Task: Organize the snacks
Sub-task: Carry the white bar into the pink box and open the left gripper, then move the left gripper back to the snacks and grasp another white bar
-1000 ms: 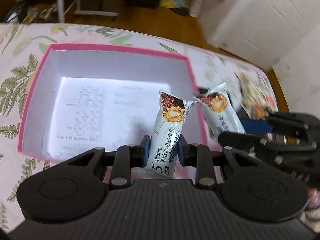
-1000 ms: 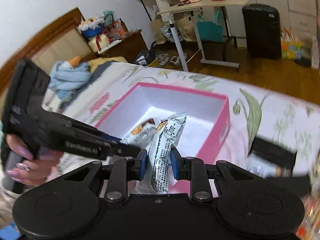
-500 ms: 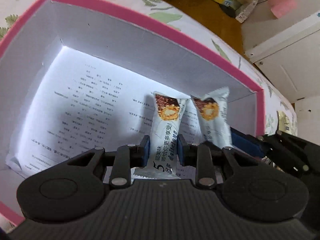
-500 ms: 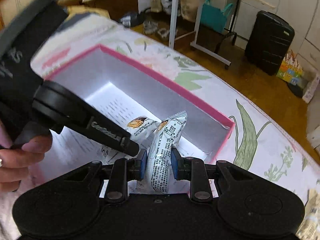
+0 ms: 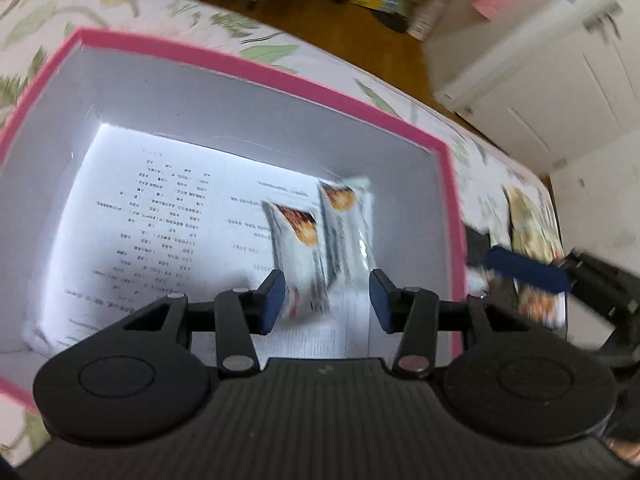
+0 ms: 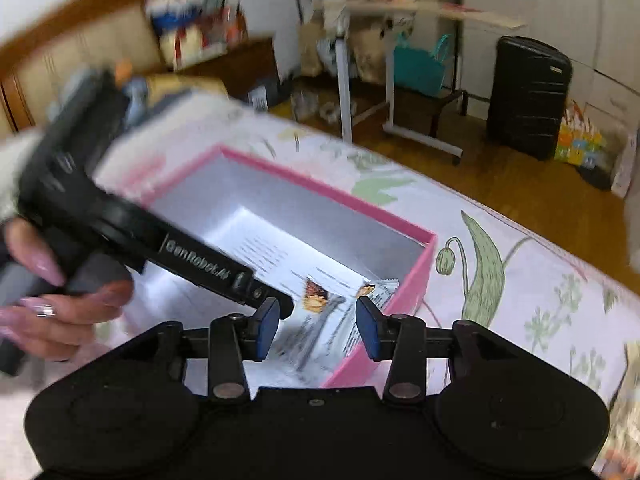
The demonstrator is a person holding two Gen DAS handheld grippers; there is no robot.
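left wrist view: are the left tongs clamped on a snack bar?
No, the left tongs are opening, pads clear of both snack bars lying in the pink box.

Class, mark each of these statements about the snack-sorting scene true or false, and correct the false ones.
1. Two snack bars lie inside the pink box. True.
2. The left gripper is clamped on a bar. False: its jaws are opening, pads clear of the wrapper.
3. Printed paper lines the box floor. True.
4. The right gripper carries a bar above the box. False: its jaws are opening with nothing clamped.
5. The box is green. False: it is pink.
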